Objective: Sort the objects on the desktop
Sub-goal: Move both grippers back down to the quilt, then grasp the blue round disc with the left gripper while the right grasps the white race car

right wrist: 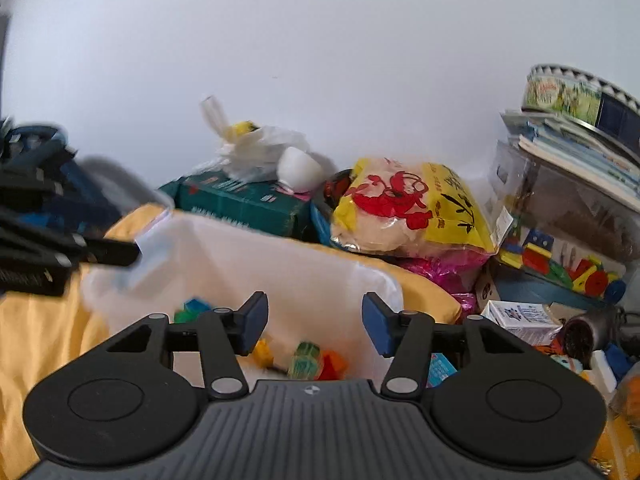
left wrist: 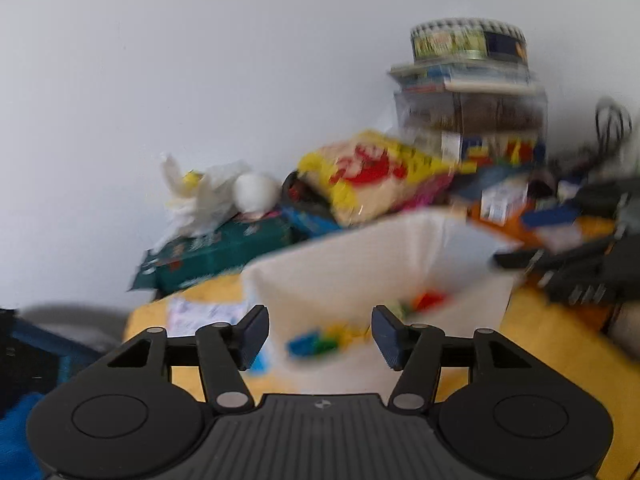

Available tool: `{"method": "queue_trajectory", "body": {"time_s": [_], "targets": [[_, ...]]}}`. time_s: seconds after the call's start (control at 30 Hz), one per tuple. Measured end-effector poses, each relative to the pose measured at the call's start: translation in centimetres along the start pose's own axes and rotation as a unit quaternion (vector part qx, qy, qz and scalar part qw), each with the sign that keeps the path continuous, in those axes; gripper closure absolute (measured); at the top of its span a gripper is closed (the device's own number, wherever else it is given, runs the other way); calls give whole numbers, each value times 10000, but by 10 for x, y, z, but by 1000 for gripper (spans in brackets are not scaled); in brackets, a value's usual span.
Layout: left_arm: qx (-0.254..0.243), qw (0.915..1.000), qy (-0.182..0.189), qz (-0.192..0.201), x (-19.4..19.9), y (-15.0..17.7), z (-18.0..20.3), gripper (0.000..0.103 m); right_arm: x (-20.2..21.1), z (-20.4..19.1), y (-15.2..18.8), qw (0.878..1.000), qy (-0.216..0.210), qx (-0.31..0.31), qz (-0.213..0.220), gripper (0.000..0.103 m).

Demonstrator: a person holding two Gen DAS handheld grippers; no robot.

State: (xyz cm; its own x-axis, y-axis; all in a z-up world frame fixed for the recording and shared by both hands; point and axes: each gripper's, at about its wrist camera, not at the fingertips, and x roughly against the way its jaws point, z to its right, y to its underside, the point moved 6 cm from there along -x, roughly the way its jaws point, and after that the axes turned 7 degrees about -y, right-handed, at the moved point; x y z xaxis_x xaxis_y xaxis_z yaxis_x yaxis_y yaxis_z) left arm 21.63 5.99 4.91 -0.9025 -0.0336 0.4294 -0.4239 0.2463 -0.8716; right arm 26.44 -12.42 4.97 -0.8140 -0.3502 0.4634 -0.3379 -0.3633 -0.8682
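Left gripper (left wrist: 320, 334): I see it released, empty, above the white bin (left wrist: 360, 264).
Right gripper (right wrist: 314, 322): released, empty, above the same bin.
Blocks (right wrist: 316, 362): inside the bin.

Left gripper (left wrist: 320, 336) hangs above the white bin (left wrist: 360, 256), jaws spread, empty; right gripper (right wrist: 314, 322) likewise.

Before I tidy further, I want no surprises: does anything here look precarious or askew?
Yes. At the back, a round tin tops a slanting stack of books, and a yellow snack bag leans tilted on the clutter.
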Motion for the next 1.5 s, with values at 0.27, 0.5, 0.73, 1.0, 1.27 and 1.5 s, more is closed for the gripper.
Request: {"method": "queue_trajectory", "body": {"time_s": [0.27, 0.5, 0.73, 1.0, 1.27, 1.5], "targets": [[-478, 9933, 67, -1048, -25, 94, 16, 42, 13, -1, 74, 9969, -1, -312, -722, 47], [-190, 9882, 189, -1509, -77, 124, 12, 62, 4, -13, 118, 9892, -182, -732, -1258, 47], [-161, 9877, 606, -1430, -56, 123, 27, 63, -1, -34, 121, 9905, -381, -300, -1290, 47], [119, 9818, 999, -1612, -10, 132, 59, 63, -36, -46, 116, 9889, -254, 505, -1376, 49], [201, 9793, 1046, -1720, 4, 146, 74, 63, -74, -40, 127, 9794, -8, 955, -1780, 69], [238, 9800, 968, -1723, 13, 148, 74, 63, -49, -40, 120, 9821, -469, 260, -1804, 83]]}}
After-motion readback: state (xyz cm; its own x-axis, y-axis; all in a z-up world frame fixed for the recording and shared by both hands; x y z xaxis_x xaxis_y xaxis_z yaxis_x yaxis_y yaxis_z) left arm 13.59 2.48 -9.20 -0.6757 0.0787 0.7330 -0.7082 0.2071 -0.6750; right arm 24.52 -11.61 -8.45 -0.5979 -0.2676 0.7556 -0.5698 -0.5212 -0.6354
